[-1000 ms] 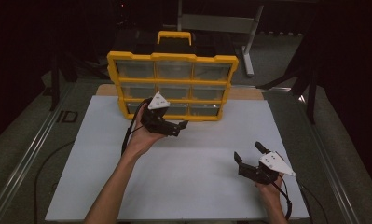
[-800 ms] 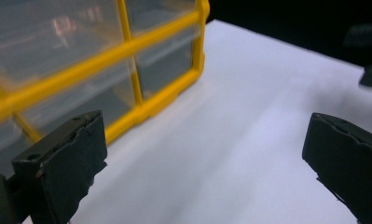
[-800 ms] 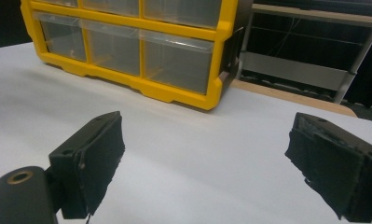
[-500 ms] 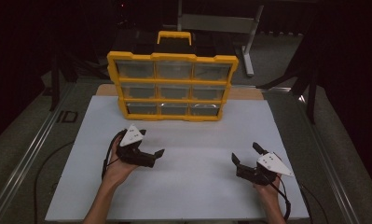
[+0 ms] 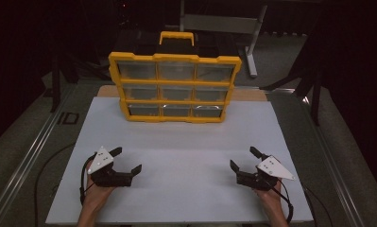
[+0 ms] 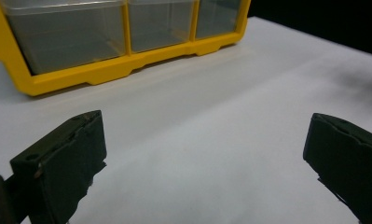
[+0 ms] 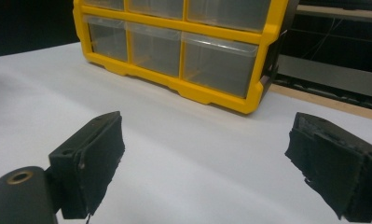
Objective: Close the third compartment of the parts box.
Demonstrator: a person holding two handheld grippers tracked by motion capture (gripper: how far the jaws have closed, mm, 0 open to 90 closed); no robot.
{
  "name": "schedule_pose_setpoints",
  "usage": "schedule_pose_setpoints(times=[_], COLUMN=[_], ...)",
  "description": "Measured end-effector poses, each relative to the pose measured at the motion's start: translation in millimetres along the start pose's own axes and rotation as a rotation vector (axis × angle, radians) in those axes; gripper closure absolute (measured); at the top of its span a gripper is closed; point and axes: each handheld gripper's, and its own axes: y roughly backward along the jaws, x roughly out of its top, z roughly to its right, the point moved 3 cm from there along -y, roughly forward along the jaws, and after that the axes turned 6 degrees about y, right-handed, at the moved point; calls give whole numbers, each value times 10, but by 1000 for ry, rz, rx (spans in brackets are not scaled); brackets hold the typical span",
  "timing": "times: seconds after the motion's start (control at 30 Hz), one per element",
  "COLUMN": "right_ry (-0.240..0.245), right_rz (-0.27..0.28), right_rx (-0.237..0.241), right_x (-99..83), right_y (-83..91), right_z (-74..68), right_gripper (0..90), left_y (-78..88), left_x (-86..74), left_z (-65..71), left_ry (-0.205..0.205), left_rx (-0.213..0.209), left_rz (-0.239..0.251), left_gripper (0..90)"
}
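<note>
A yellow organiser case with clear drawers stands upright at the far middle of the white table top. My left gripper rests low at the near left, open and empty, well short of the case. My right gripper sits at the near right, also open with nothing between its jaws. In the left gripper view the left gripper faces bare white surface, with the case's bottom drawers beyond. In the right gripper view the right gripper points toward the case's lower right corner.
A yellow carry handle tops the case. Behind the table a grey metal stand rises from the dark floor. A metal rail runs along the left side of the table. A wooden strip edges the far side.
My left gripper has drawn back from just in front of the case's bottom drawers to the near left of the table, still open. The right gripper has barely shifted.
</note>
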Motion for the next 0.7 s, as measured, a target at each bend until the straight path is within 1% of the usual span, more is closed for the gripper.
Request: schedule_pose_setpoints(times=[0.03,0.07,0.1,0.17,0.2,0.23,0.27,0.3,0.37,0.43,0.5,0.53,0.6,0.67,0.7], right_ry=[0,-3,-5,-6,-8,-8,-12,-13,-11,-16,-10,-11,-13,-10,-10], right_rz=[0,3,4,5,7,7,12,16,15,6,10,13,11,9,5], right_rx=[0,1,1,4,6,6,9,19,24,30,41,44,49,50,54], right_x=[0,-1,-5,-9,-10,-10,-9,-10,-18,-26,-22,-20,-22,-23,-27], right_y=[0,6,10,8,10,10,10,4,-12,-28,-31,-31,-34,-38,-41], right_z=[0,8,28,37,38,38,37,30,20,6,-12,-21,-27,-26,-23], right_gripper=[102,102,102,102,102,102,102,102,102,102,102,102,102,102,102], left_y=[0,56,75,101,108,108,116,117,124,120,96,79,51,33,29], left_x=[0,-6,-8,-3,6,6,20,25,47,67,77,81,84,81,78], left_z=[0,-14,-18,-22,-29,-29,-46,-49,-58,-67,-85,-91,-92,-77,-70], left_ry=[0,15,19,8,10,10,17,19,17,20,28,27,20,16,5], left_rx=[0,-21,-28,-19,-20,-20,-11,-7,7,7,12,14,32,37,42], left_rz=[0,20,26,35,47,47,64,71,92,110,117,117,122,120,115], left_gripper=[2,2,2,2,2,2,2,2,2,2,2,2,2,2,2])
